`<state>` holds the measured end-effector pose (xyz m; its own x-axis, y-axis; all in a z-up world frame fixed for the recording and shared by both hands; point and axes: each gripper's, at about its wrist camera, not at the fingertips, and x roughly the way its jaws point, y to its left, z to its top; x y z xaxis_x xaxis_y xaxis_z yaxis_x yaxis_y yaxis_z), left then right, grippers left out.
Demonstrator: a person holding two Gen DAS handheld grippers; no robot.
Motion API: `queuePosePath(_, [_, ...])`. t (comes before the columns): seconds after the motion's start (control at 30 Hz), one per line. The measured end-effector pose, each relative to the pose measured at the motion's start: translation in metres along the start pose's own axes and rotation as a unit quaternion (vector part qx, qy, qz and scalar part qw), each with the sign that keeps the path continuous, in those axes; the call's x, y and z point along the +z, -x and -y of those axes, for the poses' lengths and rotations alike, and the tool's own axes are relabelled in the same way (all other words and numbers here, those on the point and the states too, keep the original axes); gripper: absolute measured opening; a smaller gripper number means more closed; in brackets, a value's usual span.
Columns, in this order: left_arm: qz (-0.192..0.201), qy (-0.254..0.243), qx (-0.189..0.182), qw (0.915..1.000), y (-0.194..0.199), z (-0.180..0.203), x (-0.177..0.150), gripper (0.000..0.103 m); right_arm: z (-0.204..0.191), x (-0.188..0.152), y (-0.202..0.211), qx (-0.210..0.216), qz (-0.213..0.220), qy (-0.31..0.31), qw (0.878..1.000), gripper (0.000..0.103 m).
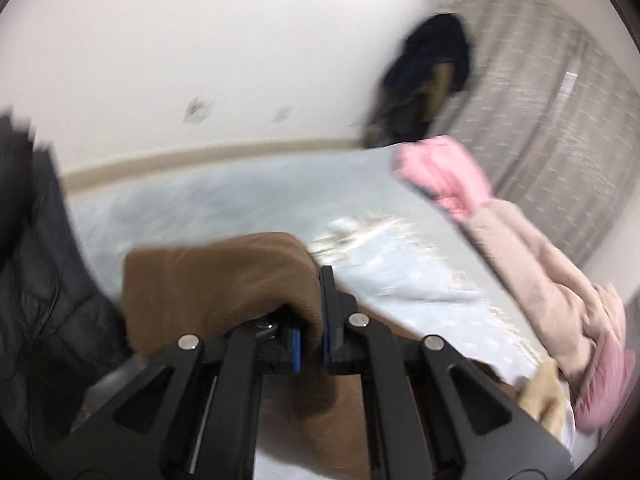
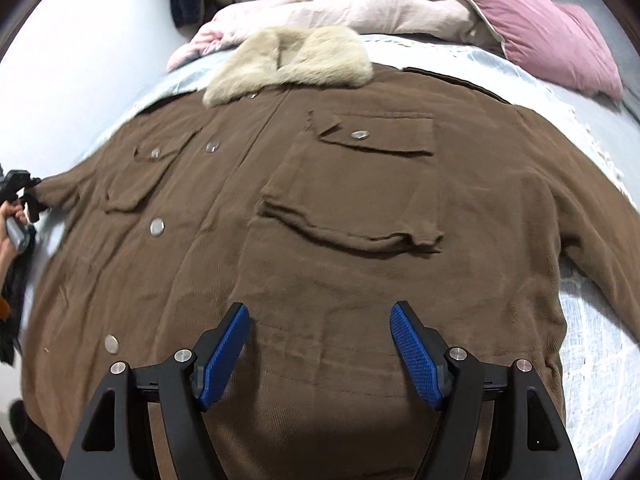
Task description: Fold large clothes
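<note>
A large brown jacket (image 2: 320, 208) with a cream fur collar (image 2: 288, 64) lies spread front-up on the bed, buttons and flap pockets showing. My right gripper (image 2: 320, 320) hovers open over its lower front with nothing between the blue pads. The brown sleeve end (image 1: 216, 276) is pinched in my left gripper (image 1: 314, 320), which is shut on it, the cloth draped over one finger. In the right wrist view that left gripper (image 2: 34, 194) appears at the far left, holding the sleeve tip out sideways, with a hand behind it.
A pink and beige duvet (image 2: 360, 4) and a pink pillow (image 2: 552, 44) are piled at the head of the light blue bed sheet (image 1: 200, 208). Dark clothes (image 1: 428, 76) hang on the white wall beside a curtain (image 1: 540, 100). A black puffer garment (image 1: 36, 280) sits at the left.
</note>
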<state>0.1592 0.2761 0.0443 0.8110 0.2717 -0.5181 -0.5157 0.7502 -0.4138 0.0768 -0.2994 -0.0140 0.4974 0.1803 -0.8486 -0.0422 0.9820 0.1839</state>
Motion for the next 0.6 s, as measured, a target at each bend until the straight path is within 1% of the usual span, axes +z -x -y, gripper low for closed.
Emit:
queuePosePath(0.1, [0.015,-0.035,-0.061,0.9974,0.031,0.047,0.002,0.008,0.007,0.001,0.009,0.011,0.009,-0.021,1.0,0.074])
queuePosePath(0.13, [0.018,-0.051,-0.087,0.9948,0.044,0.067,-0.001,0.008,0.008,0.001,0.012,0.013,0.013,-0.026,1.0,0.074])
queuePosePath(0.2, [0.021,-0.077,-0.122,0.9893,0.055,0.1,-0.005,0.008,0.011,0.002,0.017,0.018,0.021,-0.033,0.999,0.074])
queuePosePath(0.27, [0.02,-0.116,-0.16,0.98,0.069,0.131,-0.012,0.008,0.015,0.003,0.021,0.026,0.027,-0.043,0.998,0.074])
queuePosePath(0.33, [0.012,-0.149,-0.19,0.9703,0.08,0.158,-0.026,0.008,0.019,0.004,0.023,0.032,0.03,-0.053,0.998,0.074])
queuePosePath(0.4, [-0.01,-0.18,-0.225,0.9575,0.09,0.187,-0.052,0.008,0.024,0.006,0.024,0.034,0.032,-0.063,0.997,0.074])
queuePosePath(0.43, [-0.02,-0.19,-0.236,0.9528,0.093,0.194,-0.061,0.008,0.026,0.006,0.024,0.035,0.033,-0.066,0.997,0.074])
queuePosePath(0.5, [-0.055,-0.224,-0.264,0.9367,0.097,0.214,-0.085,0.008,0.029,0.006,0.023,0.037,0.033,-0.072,0.996,0.074])
queuePosePath(0.53, [-0.091,-0.241,-0.293,0.9207,0.093,0.218,-0.102,0.01,0.031,0.006,0.023,0.038,0.033,-0.074,0.996,0.074])
queuePosePath(0.57, [-0.135,-0.255,-0.322,0.9017,0.092,0.224,-0.116,0.015,0.032,0.006,0.022,0.041,0.032,-0.076,0.996,0.074])
queuePosePath(0.6, [-0.197,-0.27,-0.352,0.8741,0.086,0.229,-0.132,0.03,0.034,0.006,0.022,0.043,0.032,-0.078,0.996,0.074])
